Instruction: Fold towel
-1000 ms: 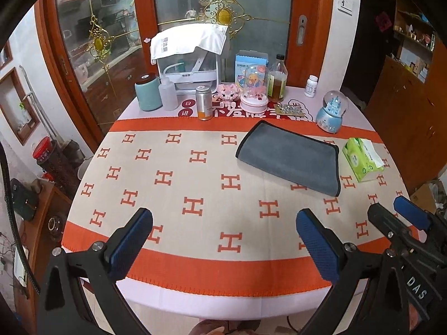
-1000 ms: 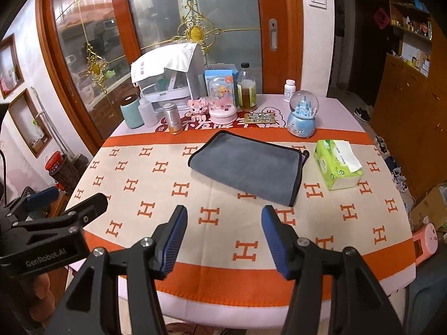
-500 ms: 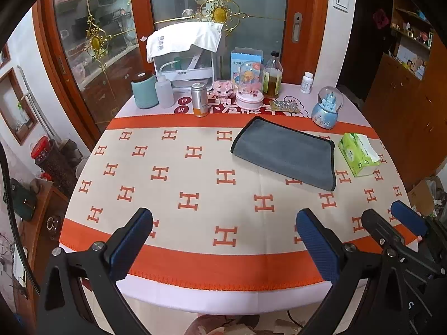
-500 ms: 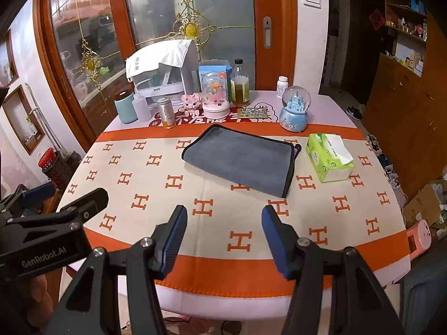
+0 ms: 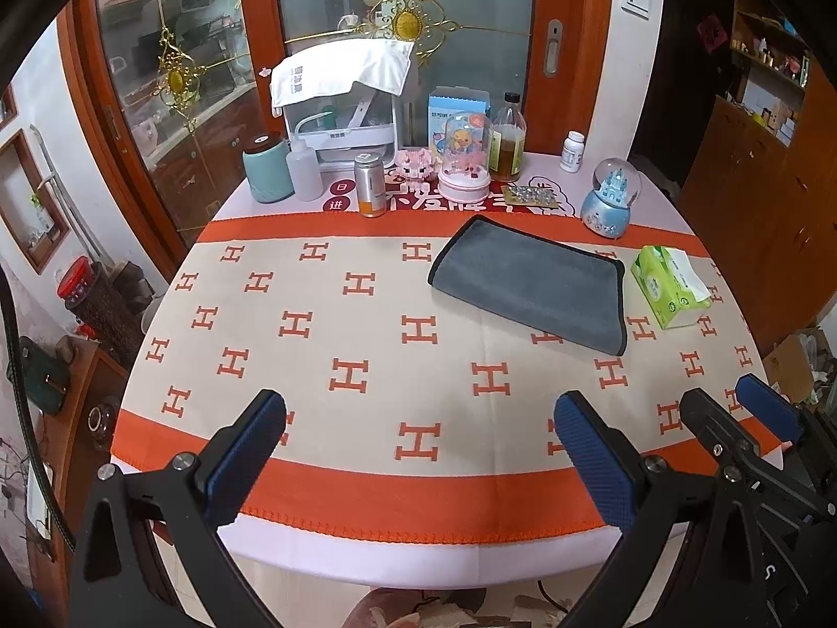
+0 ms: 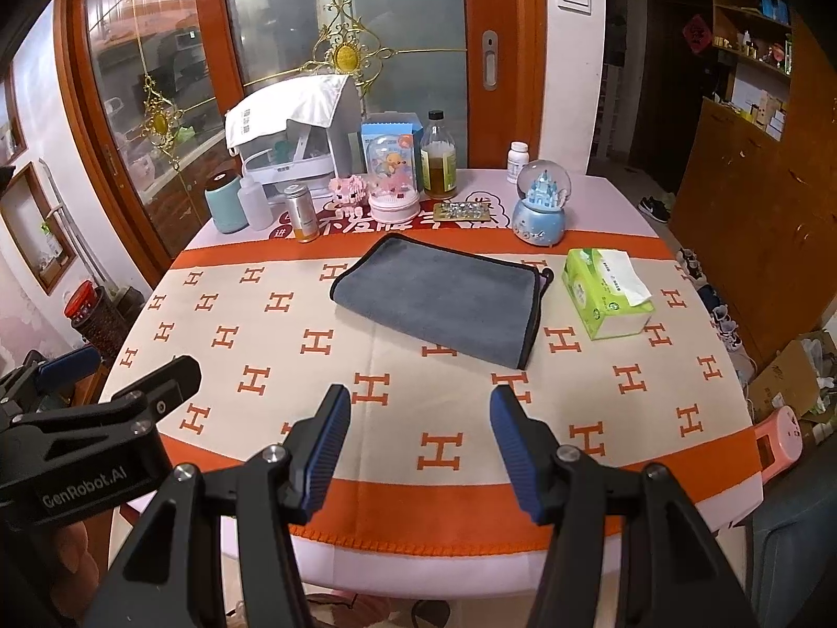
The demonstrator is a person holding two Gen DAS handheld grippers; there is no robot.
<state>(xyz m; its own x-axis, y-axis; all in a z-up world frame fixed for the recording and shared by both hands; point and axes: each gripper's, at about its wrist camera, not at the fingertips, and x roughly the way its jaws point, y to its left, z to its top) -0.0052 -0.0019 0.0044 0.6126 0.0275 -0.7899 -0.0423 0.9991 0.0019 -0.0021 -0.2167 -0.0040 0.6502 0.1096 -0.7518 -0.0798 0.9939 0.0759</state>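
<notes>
A grey towel (image 5: 528, 285) with a dark bound edge is seen lying flat on the worktop (image 5: 366, 345), toward the far right of the patterned cloth, just short of the row of bottles and ornaments at the back and beside a green tissue pack (image 5: 669, 288) on its right, from which it is set apart by a narrow gap. It appears already doubled over once: a rounded fold is shown along its near-left edge in the right wrist view (image 6: 444, 295), and two bound edges seem stacked at its right end, though this cannot be confirmed. The left gripper (image 5: 418, 450) is held above the near edge of the worktop with its fingers (image 5: 246, 455) spread wide and nothing between them; the right gripper (image 6: 416, 450) is likewise held empty with its fingers (image 6: 515, 450) parted, well apart from the towel. The towel is judged to be light, soft and limp, with a plush nap that should give the ribbed pads good purchase; nothing about it is fragile, but it will sag and drape once lifted, so that a single-point hold would let it bunch. It is best taken at two corners of one short end, on the bound hem, where the layers are firmest and can be pinched together. Care is called for that the tablecloth beneath is not caught along with it, and that the snow globe (image 5: 612, 204) and the tissue pack close by are not knocked.
</notes>
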